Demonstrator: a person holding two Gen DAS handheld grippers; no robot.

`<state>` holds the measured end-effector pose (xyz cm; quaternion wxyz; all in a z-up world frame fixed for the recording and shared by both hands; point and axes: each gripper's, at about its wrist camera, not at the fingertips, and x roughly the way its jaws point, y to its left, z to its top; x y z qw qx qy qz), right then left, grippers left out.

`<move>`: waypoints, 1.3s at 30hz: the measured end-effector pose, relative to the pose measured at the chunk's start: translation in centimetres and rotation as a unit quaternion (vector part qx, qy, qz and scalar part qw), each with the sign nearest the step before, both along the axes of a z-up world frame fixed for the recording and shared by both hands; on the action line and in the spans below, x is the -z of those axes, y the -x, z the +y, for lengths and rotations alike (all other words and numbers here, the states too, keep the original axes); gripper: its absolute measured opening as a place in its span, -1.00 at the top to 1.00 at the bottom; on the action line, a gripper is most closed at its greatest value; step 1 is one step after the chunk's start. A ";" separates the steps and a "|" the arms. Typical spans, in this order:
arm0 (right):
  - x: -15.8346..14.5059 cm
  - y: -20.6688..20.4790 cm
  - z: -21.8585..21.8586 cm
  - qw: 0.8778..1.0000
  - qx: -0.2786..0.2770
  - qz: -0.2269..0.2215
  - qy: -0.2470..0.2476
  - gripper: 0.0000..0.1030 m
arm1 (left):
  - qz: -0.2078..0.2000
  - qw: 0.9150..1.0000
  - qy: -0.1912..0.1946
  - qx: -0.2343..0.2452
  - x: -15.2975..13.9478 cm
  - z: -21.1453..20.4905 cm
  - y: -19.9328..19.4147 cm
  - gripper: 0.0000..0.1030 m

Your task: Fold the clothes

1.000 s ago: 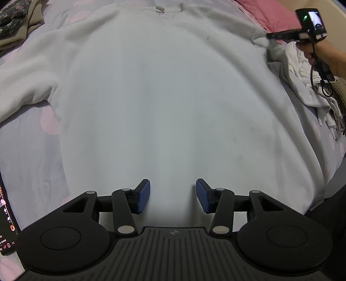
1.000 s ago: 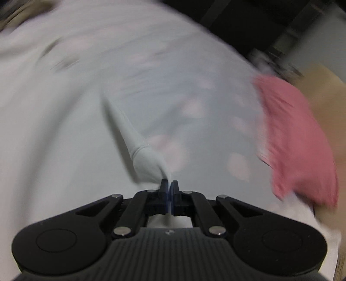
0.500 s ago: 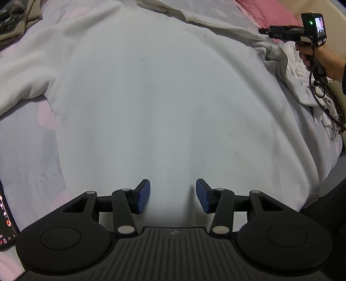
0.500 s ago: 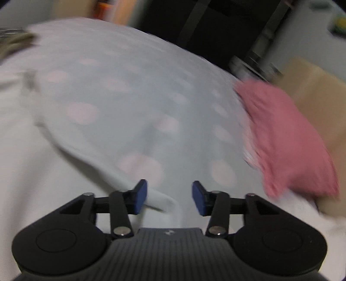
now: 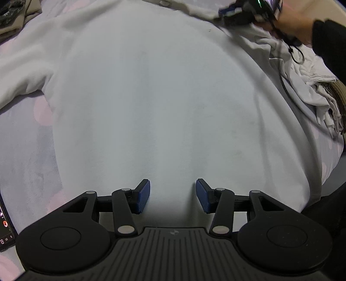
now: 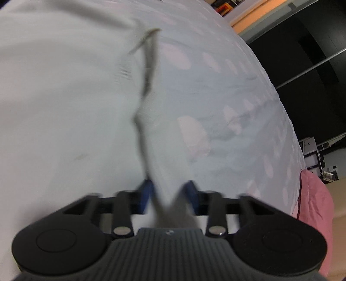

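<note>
A white sweatshirt (image 5: 168,97) lies spread flat on the bed, its hem nearest the left wrist camera. My left gripper (image 5: 173,195) is open just above the hem, with nothing between its blue pads. A hand holds my right gripper (image 5: 225,11), which is blurred at the garment's far right shoulder. In the right wrist view the right gripper (image 6: 168,192) is open, and a raised fold of the white sleeve (image 6: 149,121) runs between its fingers. That view is motion-blurred.
The bedsheet (image 6: 216,97) is pale with pink dots. A pink pillow (image 6: 313,194) lies at its right edge. A heap of white clothes (image 5: 313,86) sits right of the sweatshirt, a patterned garment (image 5: 13,13) at far left, and a phone (image 5: 4,224) near the left corner.
The right gripper, shut on the sleeve a second ago, has opened and moved leftward to the shoulder, where a fold now sits between its fingers. The left gripper has barely moved.
</note>
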<state>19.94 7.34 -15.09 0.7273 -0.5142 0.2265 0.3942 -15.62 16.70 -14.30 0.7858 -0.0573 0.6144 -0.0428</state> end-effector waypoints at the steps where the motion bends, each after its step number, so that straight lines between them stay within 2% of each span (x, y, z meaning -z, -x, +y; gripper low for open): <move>1: -0.6 -1.5 0.4 0.999 0.031 -0.001 -0.021 0.40 | 0.001 1.000 0.002 -0.001 0.0 -0.1 0.0 0.13; 2: -1.1 -3.1 0.7 0.997 0.061 -0.002 -0.036 0.56 | 0.002 1.000 0.005 -0.001 0.1 -0.2 -0.1 0.13; 3: -1.5 -4.7 1.0 0.995 0.090 -0.005 -0.046 0.63 | 0.004 1.000 0.010 -0.003 0.2 -0.2 -0.2 0.13; 5: -1.9 -7.3 1.5 0.988 0.140 -0.020 -0.054 0.61 | 0.007 1.000 0.015 -0.004 0.3 -0.4 -0.4 0.13; 7: -2.1 -9.0 1.7 0.983 0.175 -0.029 -0.056 0.51 | 0.008 1.000 0.017 -0.003 0.3 -0.6 -0.6 0.13; 9: -2.9 -9.3 0.6 0.982 0.168 -0.008 -0.081 0.19 | 0.007 1.000 0.021 -0.003 0.2 -0.6 -0.7 0.13; 11: -3.9 -9.3 -0.8 0.982 0.149 0.021 -0.112 -0.02 | 0.005 1.000 0.026 -0.004 -0.1 -0.5 -0.4 0.13; 16: -4.8 -10.2 -6.8 0.985 0.133 0.062 -0.084 -0.04 | 0.004 0.999 0.041 -0.010 -0.6 -0.2 0.2 0.13; 19: -5.5 -10.6 -10.8 0.975 0.139 0.130 -0.111 -0.21 | 0.007 0.999 0.045 -0.009 -0.5 -0.1 0.4 0.13; 23: -5.5 -9.1 -13.6 0.958 0.131 0.227 -0.120 -0.23 | 0.010 0.999 0.041 -0.009 -0.4 -0.2 0.2 0.13; 25: -4.1 -8.8 -13.1 0.957 0.136 0.248 -0.071 -0.06 | 0.011 0.999 0.039 -0.009 -0.3 -0.5 0.0 0.13; 26: -3.3 -8.6 -12.8 0.957 0.139 0.252 -0.042 0.57 | 0.011 0.999 0.038 -0.008 -0.2 -0.6 -0.1 0.13; 27: -3.0 -8.8 -12.5 0.958 0.148 0.243 -0.029 0.90 | 0.011 0.999 0.036 -0.007 -0.1 -0.7 -0.2 0.13; 31: -3.2 -10.6 -11.4 0.964 0.192 0.176 -0.048 0.94 | 0.014 0.999 0.034 -0.006 0.2 -0.7 -0.1 0.13; 35: -3.2 -12.1 -10.2 0.967 0.225 0.107 -0.061 0.88 | 0.013 0.998 0.058 -0.034 0.6 -0.2 0.0 0.13; 38: -1.3 -12.0 -9.4 0.968 0.246 0.040 -0.010 0.07 | 0.011 0.996 0.074 -0.053 0.9 0.2 0.1 0.13; 39: -0.9 -11.8 -9.3 0.969 0.243 0.031 0.000 0.08 | 0.010 0.996 0.073 -0.053 0.8 0.2 -0.1 0.13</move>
